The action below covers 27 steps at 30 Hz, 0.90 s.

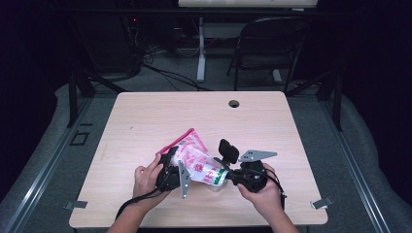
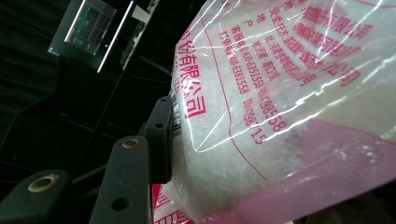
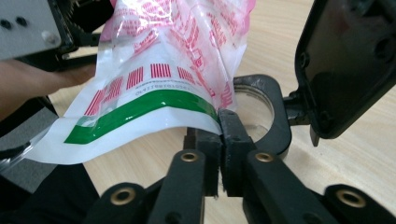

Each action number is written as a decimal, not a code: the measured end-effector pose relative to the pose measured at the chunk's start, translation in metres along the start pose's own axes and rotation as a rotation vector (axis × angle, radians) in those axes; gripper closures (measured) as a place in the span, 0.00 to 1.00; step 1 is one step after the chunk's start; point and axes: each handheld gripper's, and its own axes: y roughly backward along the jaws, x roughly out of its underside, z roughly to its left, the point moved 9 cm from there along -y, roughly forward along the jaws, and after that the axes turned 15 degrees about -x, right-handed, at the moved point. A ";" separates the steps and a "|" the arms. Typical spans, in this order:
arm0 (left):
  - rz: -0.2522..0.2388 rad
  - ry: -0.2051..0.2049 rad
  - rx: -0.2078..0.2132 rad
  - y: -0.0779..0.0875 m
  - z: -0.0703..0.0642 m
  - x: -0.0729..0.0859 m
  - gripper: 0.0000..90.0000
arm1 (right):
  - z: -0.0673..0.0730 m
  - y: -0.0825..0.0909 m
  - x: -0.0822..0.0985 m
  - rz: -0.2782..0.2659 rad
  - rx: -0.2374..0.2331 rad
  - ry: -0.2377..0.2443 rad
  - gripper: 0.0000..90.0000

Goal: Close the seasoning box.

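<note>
Left gripper [image 1: 171, 171] first: it has the bag [image 1: 194, 158] by its fat, crystal-filled body, the one jaw in its own view pressed flat against the clear film [image 2: 243, 140], so that's a grasp on the bag, jaws held well apart by the bulk between them. The bag hangs tilted between the two tools, just above the table [image 1: 145, 121], pink end up by the left jaws, green-striped end [image 3: 140, 109] running down to the right.

Over to the right gripper [image 3: 219, 154]: jaws clenched nearly together on the very corner of the sealed edge, beside the green stripe (a thin bite, only the film's tip is in there).

That corner is where I'd worry. Pull the hands apart too briskly and the slick film could slide out of the right jaws, or the seal could tear unevenly and spill the white grains across the table. And the left grasp sits on loose contents, which may shift and let the bag sag.
</note>
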 end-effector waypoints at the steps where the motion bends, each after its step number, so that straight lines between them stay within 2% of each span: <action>1: 0.000 -0.001 -0.001 0.000 0.000 0.000 0.63 | 0.000 0.000 0.001 0.007 -0.001 0.002 0.97; 10: -0.012 -0.010 -0.008 0.000 0.001 -0.001 0.63 | -0.001 -0.001 0.003 0.028 -0.006 -0.005 0.88; 16: -0.006 0.000 -0.008 -0.001 0.003 0.000 0.63 | -0.002 0.001 0.006 0.051 -0.018 -0.013 0.83; 25: -0.002 0.032 -0.001 -0.003 0.005 0.004 0.64 | -0.008 0.017 0.006 0.070 -0.003 -0.009 0.84; 27: -0.002 0.031 -0.003 -0.003 0.005 0.004 0.64 | -0.008 0.019 0.003 0.050 0.004 -0.008 0.85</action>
